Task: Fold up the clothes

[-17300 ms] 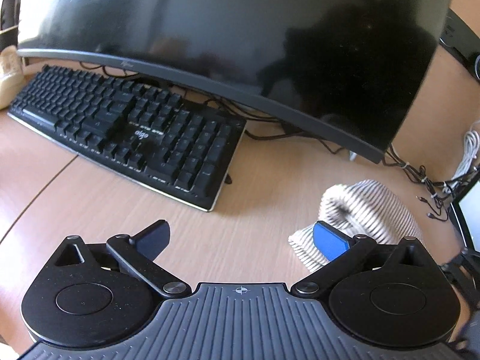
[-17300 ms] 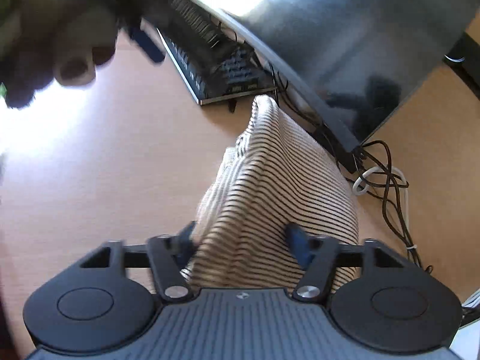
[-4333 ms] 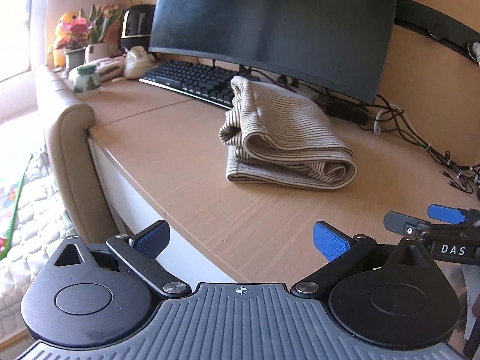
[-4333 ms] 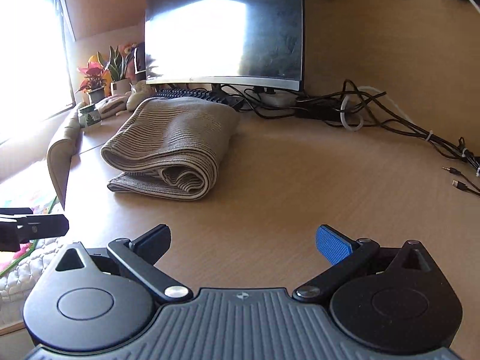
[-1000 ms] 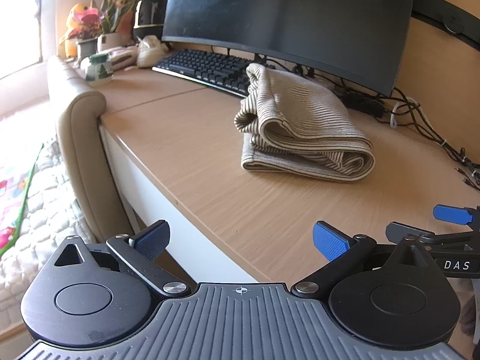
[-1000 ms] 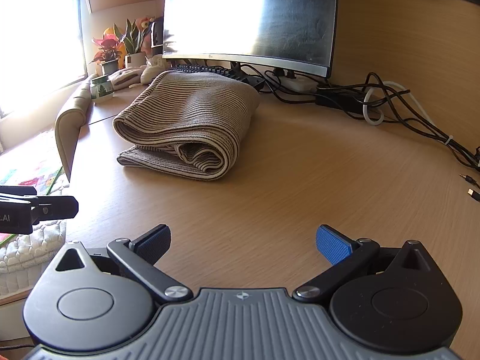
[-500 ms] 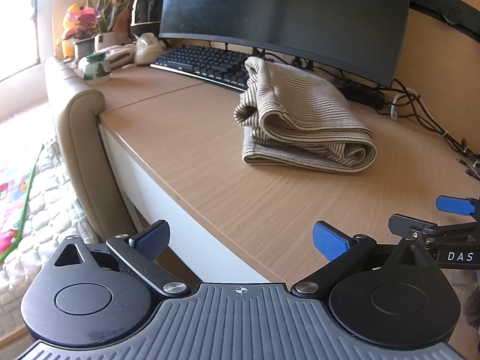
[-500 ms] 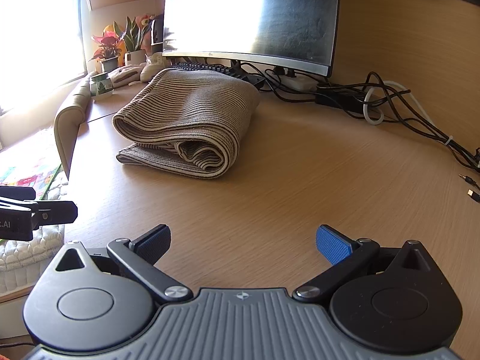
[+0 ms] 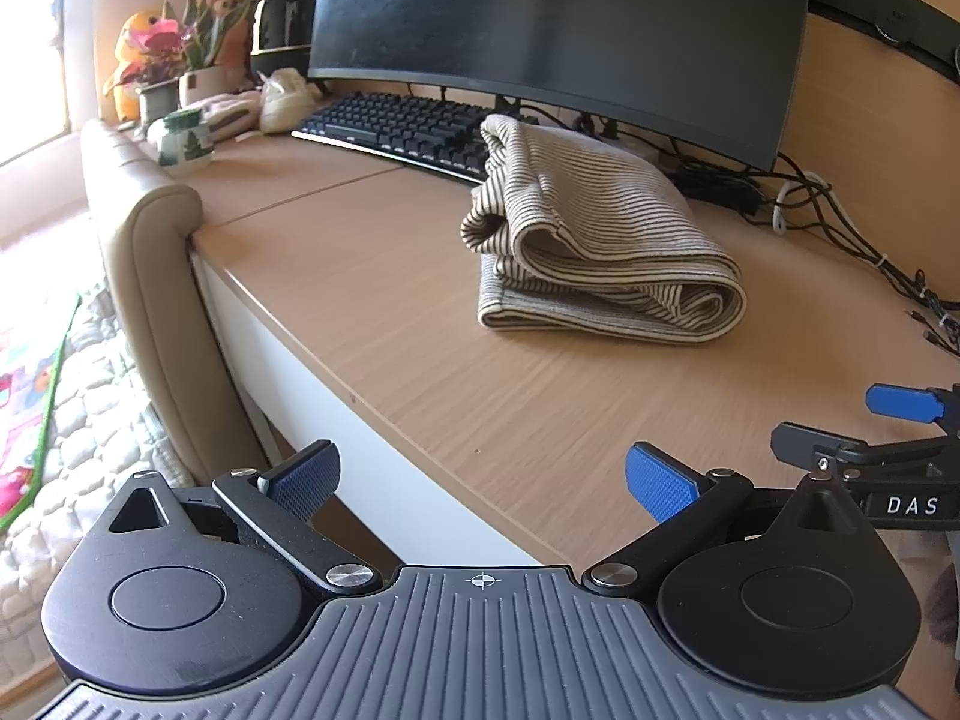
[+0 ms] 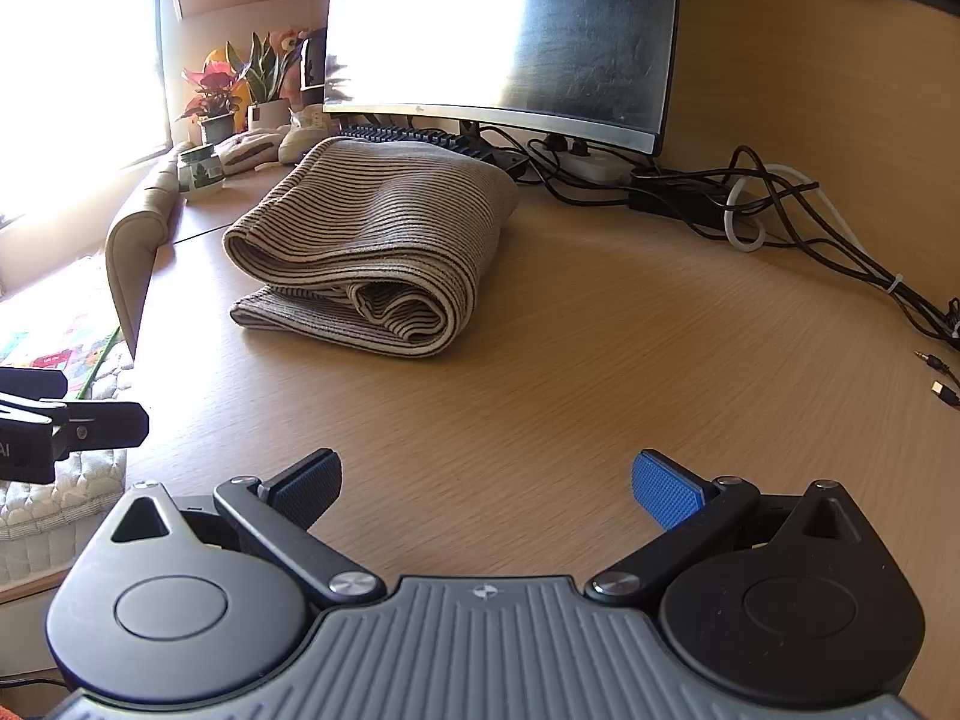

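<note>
Left wrist: garment (image 9: 600, 252) amid bare desk (image 9: 372, 288)

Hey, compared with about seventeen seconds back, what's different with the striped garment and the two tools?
The right tool let go of the striped garment, which now lies folded on the desk. Both tools have pulled back toward the desk's near edge; the left tool is also open and empty. In the last second almost nothing has shifted. The monitor and keyboard stayed put.
</note>
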A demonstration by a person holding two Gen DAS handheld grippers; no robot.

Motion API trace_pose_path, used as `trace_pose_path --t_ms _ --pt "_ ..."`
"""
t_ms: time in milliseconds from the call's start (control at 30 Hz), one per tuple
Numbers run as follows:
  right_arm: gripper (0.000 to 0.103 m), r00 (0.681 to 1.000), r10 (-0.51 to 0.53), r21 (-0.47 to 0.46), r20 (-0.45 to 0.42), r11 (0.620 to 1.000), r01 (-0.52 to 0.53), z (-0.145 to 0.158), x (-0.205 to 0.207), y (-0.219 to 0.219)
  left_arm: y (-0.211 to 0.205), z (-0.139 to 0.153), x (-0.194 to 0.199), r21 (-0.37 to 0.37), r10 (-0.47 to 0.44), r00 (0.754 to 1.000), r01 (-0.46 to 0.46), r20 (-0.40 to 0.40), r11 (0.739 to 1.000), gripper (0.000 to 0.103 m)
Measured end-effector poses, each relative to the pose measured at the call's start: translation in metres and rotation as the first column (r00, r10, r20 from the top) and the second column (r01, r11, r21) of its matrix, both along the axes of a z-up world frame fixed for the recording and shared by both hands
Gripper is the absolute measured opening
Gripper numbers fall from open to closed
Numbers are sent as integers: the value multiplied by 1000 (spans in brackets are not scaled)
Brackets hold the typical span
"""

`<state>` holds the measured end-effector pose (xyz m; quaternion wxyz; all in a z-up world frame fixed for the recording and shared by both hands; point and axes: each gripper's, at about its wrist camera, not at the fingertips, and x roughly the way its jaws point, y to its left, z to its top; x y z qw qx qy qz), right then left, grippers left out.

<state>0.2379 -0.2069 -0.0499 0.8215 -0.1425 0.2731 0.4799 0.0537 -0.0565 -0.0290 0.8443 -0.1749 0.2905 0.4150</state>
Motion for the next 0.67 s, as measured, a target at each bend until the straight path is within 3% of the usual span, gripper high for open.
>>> trace_pose_path --t_ms 667 --pt "103 1000 -4 0 -2 1000 4 0 0 0 -1 3 -5 11 8 1000 -8 1 1000 103"
